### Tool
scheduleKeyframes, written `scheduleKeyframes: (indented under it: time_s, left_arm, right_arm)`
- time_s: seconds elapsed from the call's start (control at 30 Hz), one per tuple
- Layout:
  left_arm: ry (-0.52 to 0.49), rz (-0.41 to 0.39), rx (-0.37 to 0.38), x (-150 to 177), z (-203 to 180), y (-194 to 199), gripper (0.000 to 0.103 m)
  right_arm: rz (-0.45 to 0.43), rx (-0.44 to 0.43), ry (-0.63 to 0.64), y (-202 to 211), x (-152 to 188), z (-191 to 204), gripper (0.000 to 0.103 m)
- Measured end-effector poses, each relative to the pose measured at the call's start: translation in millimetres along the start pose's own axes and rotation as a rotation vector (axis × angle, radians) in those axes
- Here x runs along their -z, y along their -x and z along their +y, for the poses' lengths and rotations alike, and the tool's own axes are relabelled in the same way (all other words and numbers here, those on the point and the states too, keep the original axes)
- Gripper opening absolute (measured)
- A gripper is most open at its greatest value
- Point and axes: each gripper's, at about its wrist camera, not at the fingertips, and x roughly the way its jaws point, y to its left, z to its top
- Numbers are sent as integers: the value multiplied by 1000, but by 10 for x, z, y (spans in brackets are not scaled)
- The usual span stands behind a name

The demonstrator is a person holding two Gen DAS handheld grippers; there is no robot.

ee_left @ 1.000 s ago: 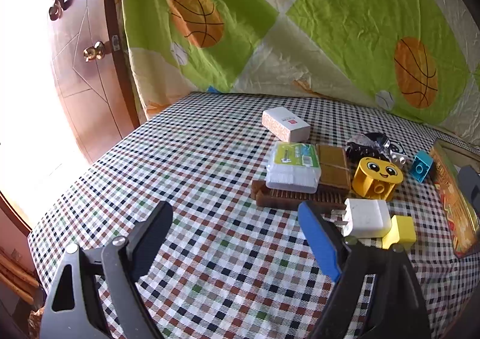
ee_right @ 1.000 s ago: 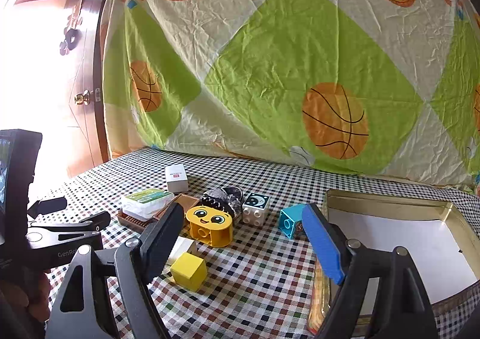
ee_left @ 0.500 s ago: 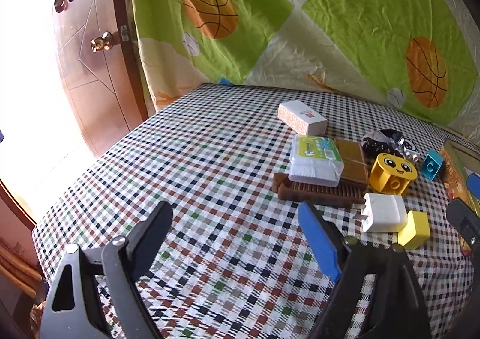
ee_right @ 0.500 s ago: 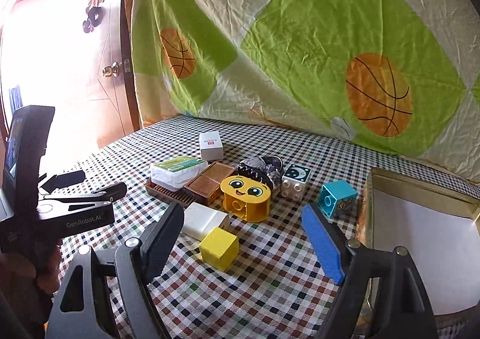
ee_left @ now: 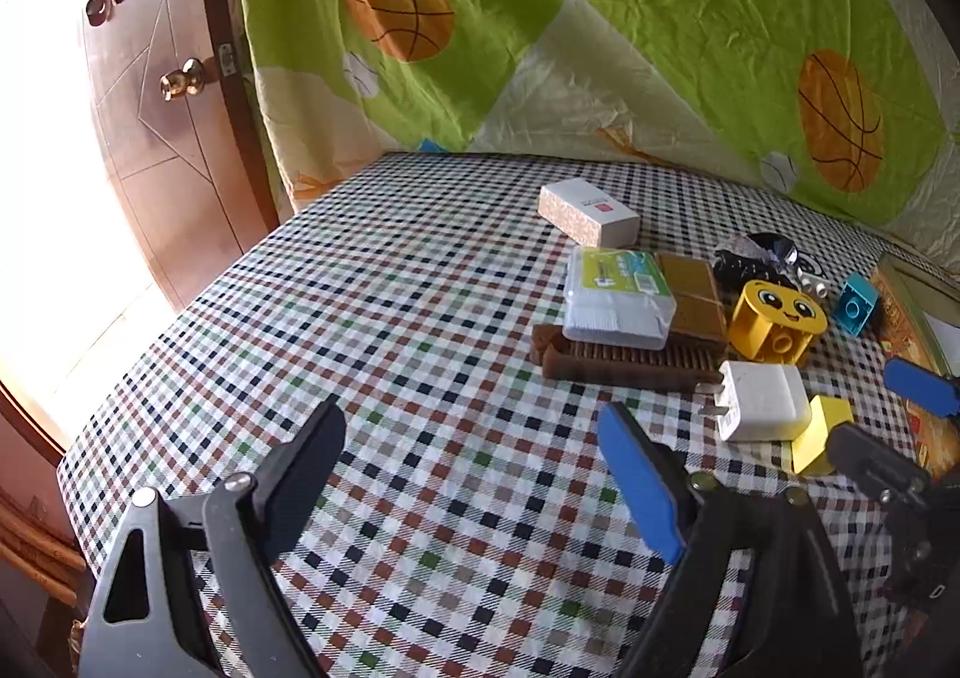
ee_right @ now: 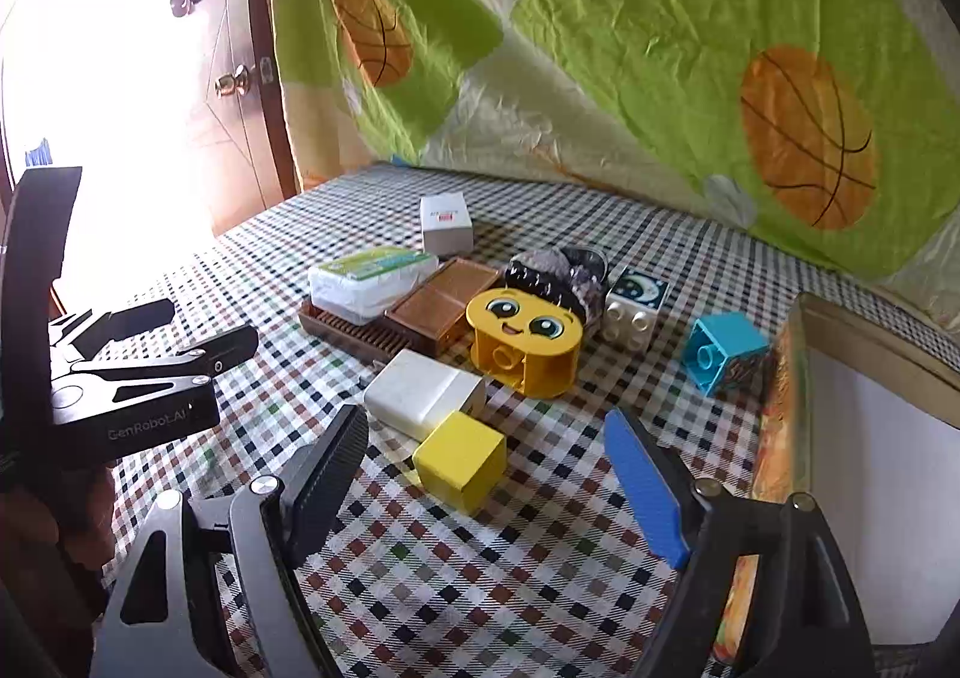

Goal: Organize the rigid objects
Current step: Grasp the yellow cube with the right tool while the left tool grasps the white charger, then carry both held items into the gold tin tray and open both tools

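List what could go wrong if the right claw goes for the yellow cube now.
1. The yellow cube lies against the white charger; a closing finger may catch or shove the charger too.
2. The right claw is open with the cube just ahead, set cornerwise; the pads could land on edges and let it twist out.
3. The left claw hovers close by, so the two could bump.

Hard daylight blew out the doorway (ee_left: 54,210) at nine o'clock in both views, glare washing the wooden door (ee_right: 234,96). Fisheye bending curved the edges; corners vignetted black; the centre stayed sharp.
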Motion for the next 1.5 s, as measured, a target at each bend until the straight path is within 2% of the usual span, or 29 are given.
scheduleKeyframes:
  time_s: [0.17, 0.2, 0.23, 0.3, 0.4, 0.53, 0.63, 0.77, 0.9, 1.07, 1.2, 1.3, 1.33, 1.5]
  left_arm:
    - [-1, 19, 3, 1, -35, -36, 88]
    - [-3, 23, 3, -4, -44, -48, 88]
    - [-4, 26, 6, -7, -51, -55, 88]
    - [-9, 32, 20, -10, -82, -71, 88]
    - [-23, 40, 24, -14, -152, -91, 88]
    - [-36, 34, 23, -4, -205, -63, 88]
    - [-23, 47, 84, -13, -235, -48, 88]
    - [-20, 58, 167, -60, -366, -22, 88]
    - [-86, 56, 190, -106, -676, 8, 88]
    - [-129, 111, 220, -150, -1006, -112, 88]
    - [-139, 166, 273, -175, -1195, -235, 86]
    - [-159, 184, 234, -150, -1285, -337, 67]
    - [-150, 167, 249, -143, -1277, -350, 63]
    - [-137, 163, 282, -156, -1243, -354, 63]
  right_arm:
    - [121, -34, 42, -253, 14, 84, 75]
    - [136, -36, 44, -280, 15, 87, 70]
    - [149, -39, 42, -310, 17, 84, 61]
    - [147, -41, 31, -304, 16, 57, 57]
    - [136, -43, -8, -260, 17, -27, 39]
    - [93, -78, -79, -169, 19, -171, 39]
    - [2, -90, -94, 39, 41, -224, 39]
    - [-122, -16, -54, 302, 57, -172, 39]
    - [-254, 90, -33, 573, 46, -167, 39]
    - [-388, 208, -53, 883, 51, -318, 39]
    - [-420, 259, -98, 993, 80, -475, 39]
    - [-420, 258, -129, 997, 84, -539, 39]
    - [-419, 256, -133, 987, 92, -552, 39]
    - [-409, 276, -157, 959, 96, -583, 39]
